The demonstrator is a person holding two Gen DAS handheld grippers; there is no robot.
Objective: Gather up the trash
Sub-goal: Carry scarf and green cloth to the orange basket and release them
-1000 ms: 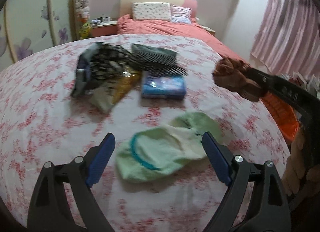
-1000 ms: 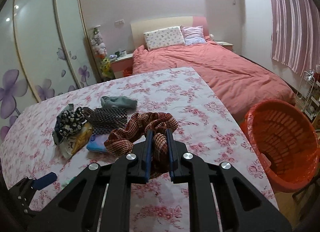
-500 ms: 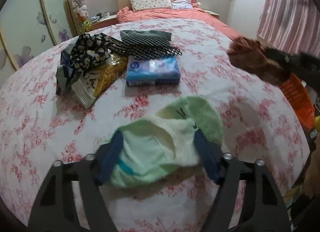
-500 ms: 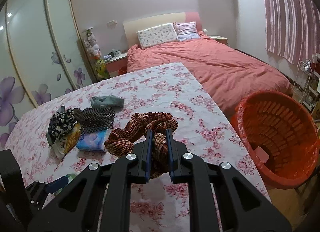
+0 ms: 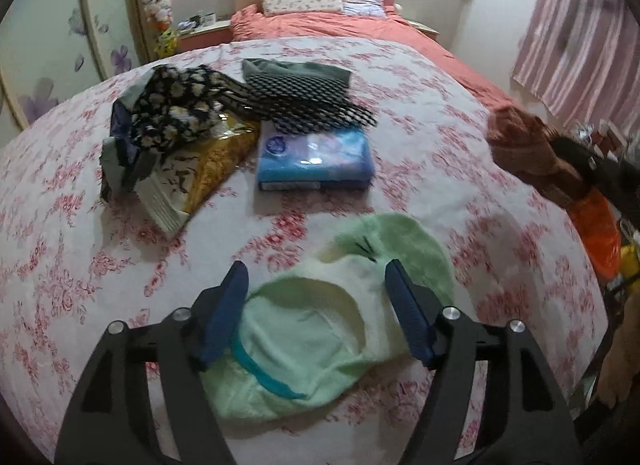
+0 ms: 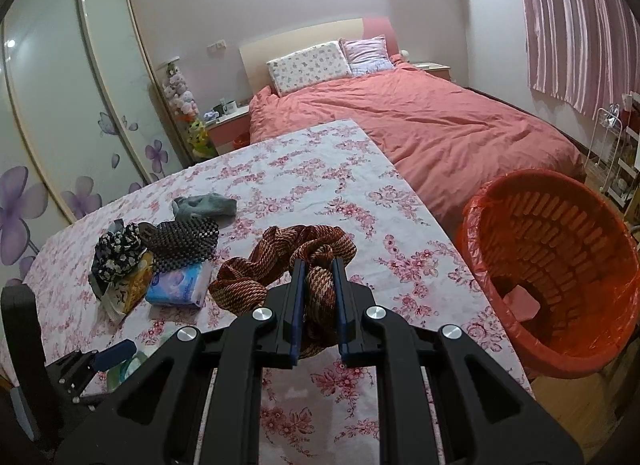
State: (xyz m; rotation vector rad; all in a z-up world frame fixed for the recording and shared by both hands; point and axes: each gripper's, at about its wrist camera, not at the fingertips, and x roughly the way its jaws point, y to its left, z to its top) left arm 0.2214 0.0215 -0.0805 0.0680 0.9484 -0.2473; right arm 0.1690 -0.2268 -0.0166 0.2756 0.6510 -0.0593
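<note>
A: Where does the pale green fuzzy sock [image 5: 316, 329] lie from the left gripper [image 5: 316, 309]?

B: Right between its blue fingers [image 5: 224, 309], flat on the desk under the pink floral cloth [image 5: 72, 249]. The jaws straddle the sock's middle and are opening a little at this moment; I judge the pads beside the fabric, not pinching it.

A: And its long axis?

B: It runs from the teal-edged cuff near the camera, low and left, up and right to the darker green toe. So the fingers bracket it across its width, which suits a pinch; the move ahead is likely a squeeze.

A: What about the right gripper [image 6: 316, 297]?

B: Nearly closed, fingers clamped on a brown-and-cream woven rope-like band [image 6: 288, 261], bunched and held up off the desk.

A: Where should that go?

B: Probably into the orange slatted plastic basket with the red liner [image 6: 560, 265], which stands off the desk's right edge, ahead and to the right of that hand. The right hand is clearly the nearer one.

A: Anything else left?

B: A blue tissue pack [image 5: 316, 163], a black mesh sheet [image 5: 308, 105] and a heap of patterned cloth and wrappers [image 5: 172, 137] sit farther up the desk, well apart from both grippers.
</note>
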